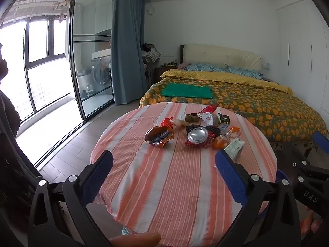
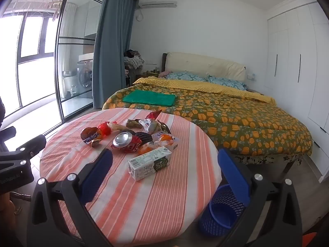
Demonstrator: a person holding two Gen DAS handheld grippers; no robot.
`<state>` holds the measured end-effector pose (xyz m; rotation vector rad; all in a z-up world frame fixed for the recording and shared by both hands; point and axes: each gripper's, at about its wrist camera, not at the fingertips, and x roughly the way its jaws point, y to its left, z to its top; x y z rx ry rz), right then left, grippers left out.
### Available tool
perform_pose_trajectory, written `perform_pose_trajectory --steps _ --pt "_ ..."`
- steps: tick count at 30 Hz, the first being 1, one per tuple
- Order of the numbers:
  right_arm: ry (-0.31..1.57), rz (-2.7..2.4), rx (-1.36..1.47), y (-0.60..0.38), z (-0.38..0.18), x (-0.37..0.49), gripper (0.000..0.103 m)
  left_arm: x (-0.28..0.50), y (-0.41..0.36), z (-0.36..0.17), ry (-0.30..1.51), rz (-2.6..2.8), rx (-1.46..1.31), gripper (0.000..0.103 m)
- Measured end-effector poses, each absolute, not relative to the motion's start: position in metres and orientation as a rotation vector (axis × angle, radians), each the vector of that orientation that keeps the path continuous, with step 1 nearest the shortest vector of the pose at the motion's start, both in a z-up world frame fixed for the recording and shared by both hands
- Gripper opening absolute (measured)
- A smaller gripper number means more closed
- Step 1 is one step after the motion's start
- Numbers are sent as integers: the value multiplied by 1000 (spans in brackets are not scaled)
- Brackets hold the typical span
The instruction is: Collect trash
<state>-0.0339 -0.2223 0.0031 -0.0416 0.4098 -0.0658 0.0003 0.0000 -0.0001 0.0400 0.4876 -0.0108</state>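
Note:
A pile of trash lies on the round table with the orange-striped cloth (image 1: 164, 195): a crushed red can (image 1: 198, 135), a brown wrapper (image 1: 159, 137), several snack wrappers, and a white-and-green drink carton (image 1: 234, 146). My left gripper (image 1: 164, 154) hangs open over the near part of the table, short of the pile, holding nothing. My right gripper (image 2: 165, 156) is open too. The drink carton (image 2: 150, 162) lies on its side just ahead of its blue pads, untouched, and the can (image 2: 124, 139) sits behind it. A blue mesh bin (image 2: 222, 212) stands on the floor by the table's right edge.
A bed with a yellow-flowered cover (image 2: 236, 119) and a folded green cloth (image 2: 150, 99) stands beyond the table. Glass sliding doors (image 1: 90, 61) and a blue curtain (image 1: 127, 51) are at the left, and white wardrobes (image 2: 294, 61) at the right. The other gripper (image 1: 308, 170) shows at the right edge.

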Motion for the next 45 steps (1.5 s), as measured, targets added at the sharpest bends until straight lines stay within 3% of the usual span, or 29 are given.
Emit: perform_pose_trajectory --steps 45 --pt "409 -66 -49 -222 5 -35 98 1 0 0 500 -11 37 99"
